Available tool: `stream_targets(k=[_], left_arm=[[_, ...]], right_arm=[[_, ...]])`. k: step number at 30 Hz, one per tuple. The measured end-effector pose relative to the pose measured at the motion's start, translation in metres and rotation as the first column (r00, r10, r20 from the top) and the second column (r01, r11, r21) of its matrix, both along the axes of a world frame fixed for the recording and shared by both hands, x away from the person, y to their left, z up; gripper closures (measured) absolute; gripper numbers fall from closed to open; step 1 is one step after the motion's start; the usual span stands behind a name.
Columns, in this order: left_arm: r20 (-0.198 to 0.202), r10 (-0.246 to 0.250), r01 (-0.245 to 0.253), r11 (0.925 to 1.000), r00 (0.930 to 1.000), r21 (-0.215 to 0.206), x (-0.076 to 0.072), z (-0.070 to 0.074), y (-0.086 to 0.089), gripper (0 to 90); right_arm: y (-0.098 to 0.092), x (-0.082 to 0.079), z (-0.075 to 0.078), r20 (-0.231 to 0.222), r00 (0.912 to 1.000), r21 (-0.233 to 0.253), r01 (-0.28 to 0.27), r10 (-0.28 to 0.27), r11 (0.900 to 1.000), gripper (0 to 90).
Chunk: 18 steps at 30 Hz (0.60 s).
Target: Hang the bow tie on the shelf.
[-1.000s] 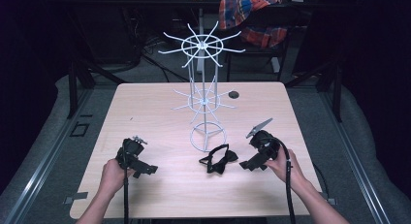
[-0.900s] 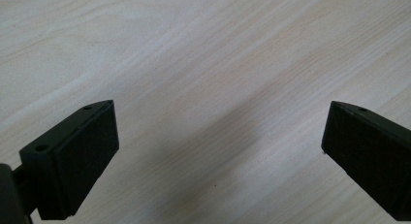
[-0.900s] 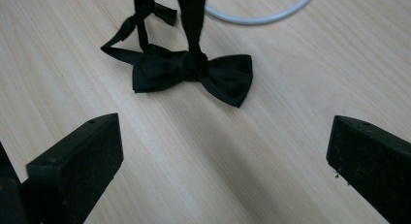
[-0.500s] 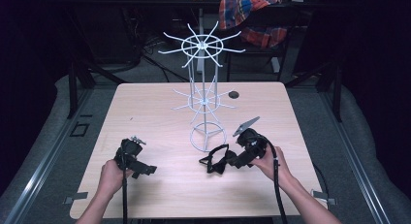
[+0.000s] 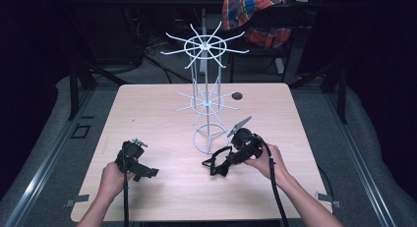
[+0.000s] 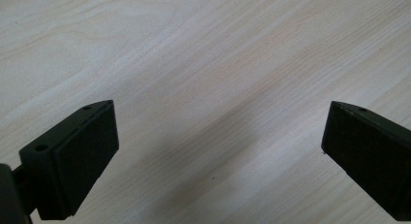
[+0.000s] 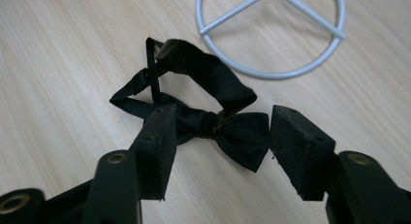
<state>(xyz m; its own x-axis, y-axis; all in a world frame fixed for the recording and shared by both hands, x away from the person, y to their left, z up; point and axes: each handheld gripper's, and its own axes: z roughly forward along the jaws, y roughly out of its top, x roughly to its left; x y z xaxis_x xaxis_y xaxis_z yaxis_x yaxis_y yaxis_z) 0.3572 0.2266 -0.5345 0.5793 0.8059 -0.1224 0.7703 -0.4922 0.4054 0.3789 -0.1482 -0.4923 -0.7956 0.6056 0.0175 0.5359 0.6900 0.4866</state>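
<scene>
Right gripper view has the black bow tie (image 7: 213, 118) lying flat on the worktop (image 7: 58, 64), its knot and one wing sitting between the 2 fingers (image 7: 157, 141) of the right gripper (image 7: 220, 149), which stand apart on either side of it and do not yet pinch it. It looks like soft, matte fabric — light and limp, likely to sag and trail its thin neck strap (image 7: 145, 83), which loops off toward the stand. I would judge the knot the best place to take hold, being the thickest and firmest part; the wings would probably fold.

Just beyond the strap lies the round base ring (image 7: 271, 64) of the white wire display stand (image 5: 205, 89), thin rigid rods with spoked hooks at 2 levels. A small dark object (image 5: 237, 95) sits farther back, too small to identify.

Left gripper (image 6: 218, 151) hovers over bare pale wood-grain — fingers wide apart, holding nothing.
</scene>
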Motion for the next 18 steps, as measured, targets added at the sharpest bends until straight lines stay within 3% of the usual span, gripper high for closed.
stream_targets(k=[7, 10, 18], left_arm=[[-0.006, -0.001, 0.001, 1.0000, 1.0000, -0.001, -0.0001, -0.0006, -0.0011, 0.0], [-0.006, -0.004, 0.004, 1.0000, 1.0000, 0.004, 0.0000, -0.0006, -0.0011, 0.0], [-0.005, -0.001, 0.001, 1.0000, 1.0000, 0.005, -0.0006, -0.0001, -0.0002, 0.0]], right_arm=[[0.0009, -0.0002, 0.0024, 0.007, 1.0000, -0.001, -0.002, 0.002, 1.000, 57.7], [0.0016, 0.0026, 0.0036, 0.009, 1.0000, -0.005, -0.001, 0.001, 1.000, 67.3], [0.0060, -0.0020, 0.0055, 0.028, 0.9995, 0.013, -0.013, 0.013, 1.000, 75.4]])
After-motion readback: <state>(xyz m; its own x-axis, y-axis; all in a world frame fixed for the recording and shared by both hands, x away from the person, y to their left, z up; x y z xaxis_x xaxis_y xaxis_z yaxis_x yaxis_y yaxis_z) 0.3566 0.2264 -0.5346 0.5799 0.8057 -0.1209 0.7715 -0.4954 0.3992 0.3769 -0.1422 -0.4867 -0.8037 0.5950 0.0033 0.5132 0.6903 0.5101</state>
